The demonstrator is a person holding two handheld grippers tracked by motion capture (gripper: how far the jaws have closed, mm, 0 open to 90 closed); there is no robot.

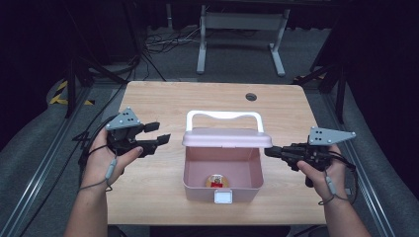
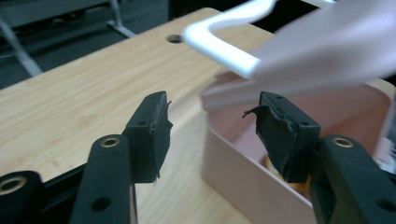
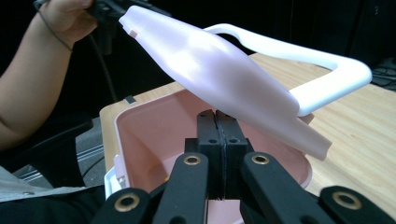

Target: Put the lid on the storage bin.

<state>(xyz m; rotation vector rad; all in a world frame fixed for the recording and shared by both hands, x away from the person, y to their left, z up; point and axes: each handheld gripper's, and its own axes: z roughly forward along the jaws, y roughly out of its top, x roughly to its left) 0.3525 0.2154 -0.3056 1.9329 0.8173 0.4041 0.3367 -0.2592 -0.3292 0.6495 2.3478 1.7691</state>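
Note:
A pink box (image 1: 195, 190) stands mid-table with its lid (image 1: 226, 138) lifted and a white handle (image 1: 223, 115) behind it. A small round item with red on it (image 1: 216, 181) lies on the box floor. My left gripper (image 1: 160, 132) hovers left of the box, open, with nothing between its jaws; in the left gripper view it (image 2: 212, 114) faces the box wall (image 2: 243, 182) and the lid (image 2: 327, 51). My right gripper (image 1: 269, 151) is shut, its tip at the lid's right end. In the right gripper view it (image 3: 216, 116) sits just under the tilted lid (image 3: 219, 70).
The wooden table (image 1: 163, 207) has a cable hole (image 1: 251, 97) near its far edge. A white latch (image 1: 223, 197) is on the box front. A grey desk frame (image 1: 242, 24) and cables (image 1: 163, 42) lie on the floor beyond the table.

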